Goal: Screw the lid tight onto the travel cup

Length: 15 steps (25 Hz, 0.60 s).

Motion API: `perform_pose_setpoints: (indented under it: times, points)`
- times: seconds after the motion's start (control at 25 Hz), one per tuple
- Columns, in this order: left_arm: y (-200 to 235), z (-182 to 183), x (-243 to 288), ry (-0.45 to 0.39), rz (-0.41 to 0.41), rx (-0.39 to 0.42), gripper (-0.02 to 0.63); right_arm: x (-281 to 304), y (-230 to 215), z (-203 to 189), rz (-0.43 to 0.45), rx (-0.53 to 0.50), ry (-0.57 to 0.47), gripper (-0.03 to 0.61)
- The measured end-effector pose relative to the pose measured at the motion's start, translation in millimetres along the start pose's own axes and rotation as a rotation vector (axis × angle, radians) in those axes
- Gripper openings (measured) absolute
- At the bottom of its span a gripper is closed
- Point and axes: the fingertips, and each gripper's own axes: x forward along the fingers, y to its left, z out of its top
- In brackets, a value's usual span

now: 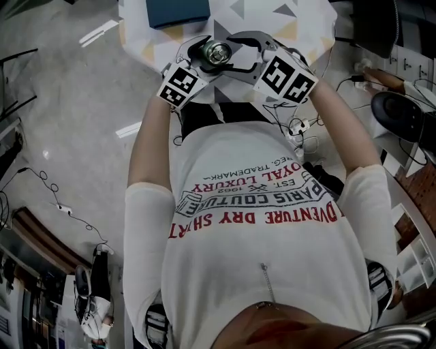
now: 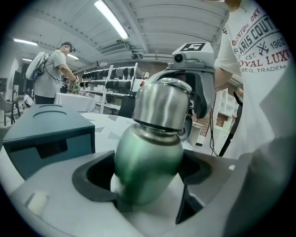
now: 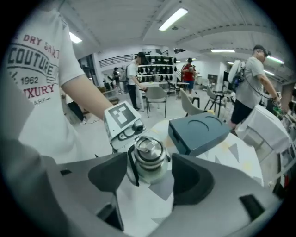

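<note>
A patterned table point(image 1: 289, 17) bears a teal box point(image 1: 178, 11), well behind the cup point(image 2: 145, 152). The left gripper point(image 2: 148, 175) is clamped on the green cup's body over the table. The right gripper's point(image 3: 150, 178) jaws stand apart, one either side of the steel lid point(image 3: 148, 155).

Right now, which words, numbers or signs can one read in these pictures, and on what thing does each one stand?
"PARIS COUTURE": white T-shirt, chest.
"VENTURE DRY SHIRT": same shirt, red; start hidden.
"ROYAL LUXURY": same shirt.
"EST." and "1962": same shirt.
"REG. TRADEMARK": same shirt.
Marker cubes: square patterns, no words.
Travel cup: no print visible.
</note>
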Motion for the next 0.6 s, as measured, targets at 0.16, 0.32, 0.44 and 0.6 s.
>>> perform_pose_setpoints:
  times: [0.16, 0.32, 0.44, 0.6]
  points:
    - [3.1, -3.1, -0.1, 0.000, -0.002, -0.007, 0.411, 2.5, -5.3, -0.5, 0.118, -0.112, -0.012, 0.275]
    - [2.6, -0.4, -1.5, 0.004, -0.002, -0.006, 0.411, 6.6, -1.6, 6.2, 0.217, -0.210, -0.026, 0.273]
    - [1.4, -0.1, -1.1, 0.009, -0.005, -0.008, 0.413, 9.0, 0.5, 7.8, 0.258, -0.251, -0.032, 0.238]
    - [2.3, -0.6, -1.2, 0.014, -0.004, -0.010, 0.413, 9.5, -0.3, 8.5, 0.257, -0.244, -0.040, 0.236]
